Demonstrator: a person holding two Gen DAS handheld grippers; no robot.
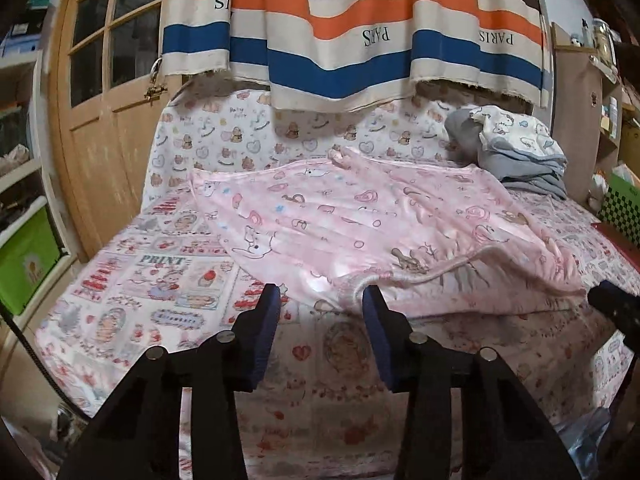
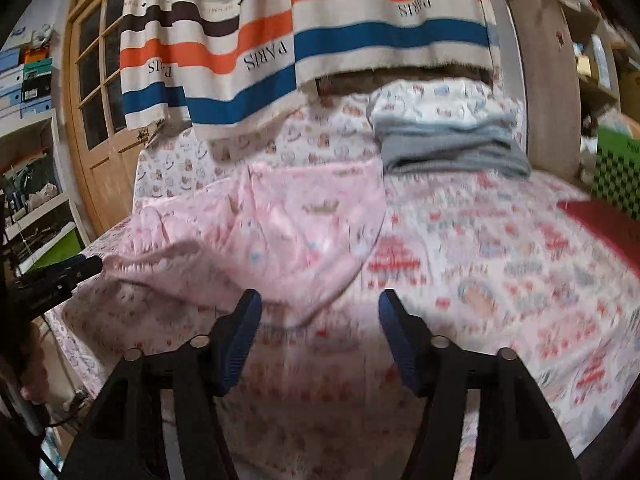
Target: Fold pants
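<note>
Pink patterned pants (image 1: 380,224) lie spread on the printed bed sheet (image 1: 160,280), waistband with elastic edge toward me. They also show in the right wrist view (image 2: 280,232), which is blurred. My left gripper (image 1: 320,300) is open, its blue-padded fingers just short of the waistband edge. My right gripper (image 2: 320,308) is open and empty, just short of the pants' near right edge. The right gripper's tip shows in the left wrist view (image 1: 616,308); the left gripper's tip shows in the right wrist view (image 2: 80,268).
A stack of folded clothes (image 1: 520,148) sits at the back right of the bed. A striped curtain (image 1: 352,28) hangs behind. A wooden door (image 1: 108,100) stands left, shelves with a green box (image 1: 24,260) further left, a cabinet (image 1: 576,120) right.
</note>
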